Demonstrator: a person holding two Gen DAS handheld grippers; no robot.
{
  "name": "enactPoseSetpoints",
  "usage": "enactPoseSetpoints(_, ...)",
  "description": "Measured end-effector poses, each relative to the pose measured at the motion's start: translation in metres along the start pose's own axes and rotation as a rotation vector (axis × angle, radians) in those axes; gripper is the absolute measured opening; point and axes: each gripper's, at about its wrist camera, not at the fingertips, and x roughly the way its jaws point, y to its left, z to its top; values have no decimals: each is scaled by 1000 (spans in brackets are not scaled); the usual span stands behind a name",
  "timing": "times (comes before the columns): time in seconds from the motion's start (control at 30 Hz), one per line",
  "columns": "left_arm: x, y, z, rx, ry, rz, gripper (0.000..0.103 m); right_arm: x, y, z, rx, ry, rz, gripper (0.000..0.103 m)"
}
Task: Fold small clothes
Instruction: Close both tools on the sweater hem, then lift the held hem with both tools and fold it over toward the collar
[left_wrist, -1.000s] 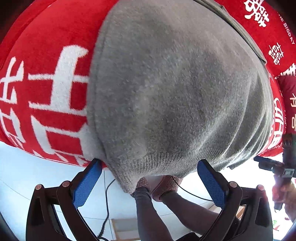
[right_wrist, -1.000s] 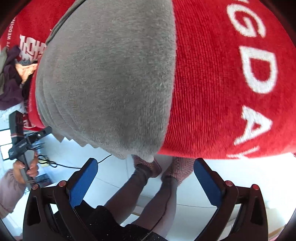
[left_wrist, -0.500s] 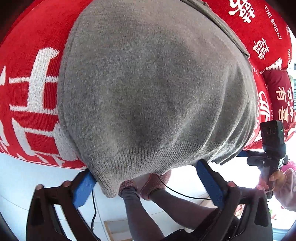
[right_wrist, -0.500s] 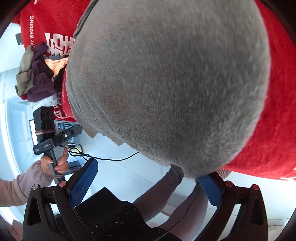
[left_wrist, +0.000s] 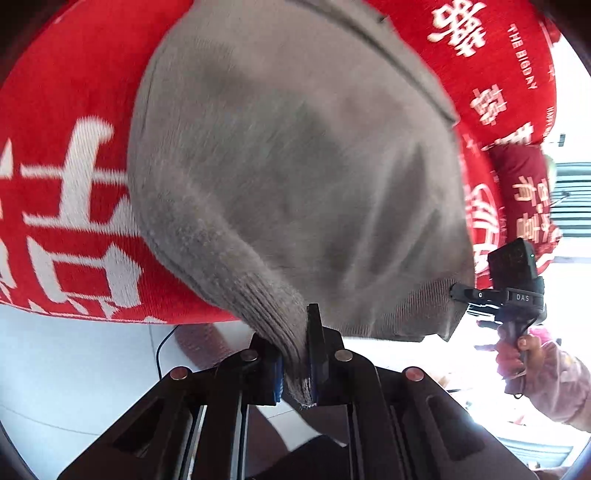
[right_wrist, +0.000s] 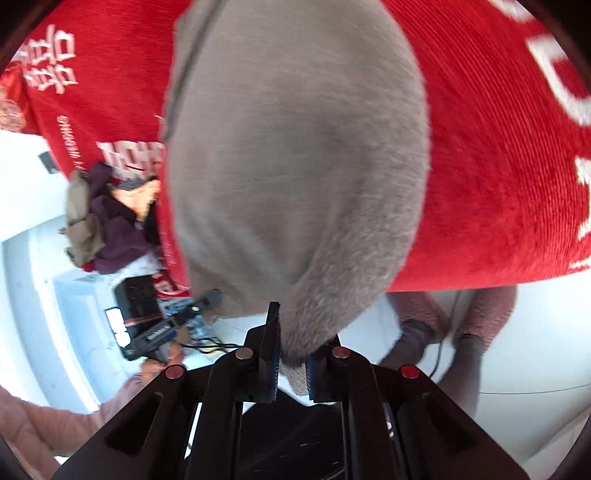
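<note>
Left wrist view: the left hand-held gripper (left_wrist: 297, 354) pinches the ribbed hem of the gray sweater (left_wrist: 295, 177), which lies on a red blanket (left_wrist: 66, 155). The right hand-held gripper (right_wrist: 291, 365) pinches another sweater corner.

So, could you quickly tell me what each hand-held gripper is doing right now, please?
Left hand-held gripper: closed on the grey sweater hem.
Right hand-held gripper: closed on the grey sweater's corner.
</note>
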Motion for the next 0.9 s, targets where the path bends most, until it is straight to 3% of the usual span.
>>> enactPoseSetpoints(0.27, -55, -12, 31, 38, -101, -100, 11, -34, 60, 10, -33, -137, 109, 12)
enactPoseSetpoints(0.47, -85, -20, 75, 54, -182, -118, 11, -59, 98, 37, -84, -231, 189, 12)
enactPoseSetpoints(0.67, -109, -26, 132, 30, -282, -125, 11, -85, 132, 98, -145, -283, 245, 12)
enactPoseSetpoints(0.9, -106, -52, 230, 35, -373, -82, 11, -101, 165, 207, -201, -285, 260, 12)
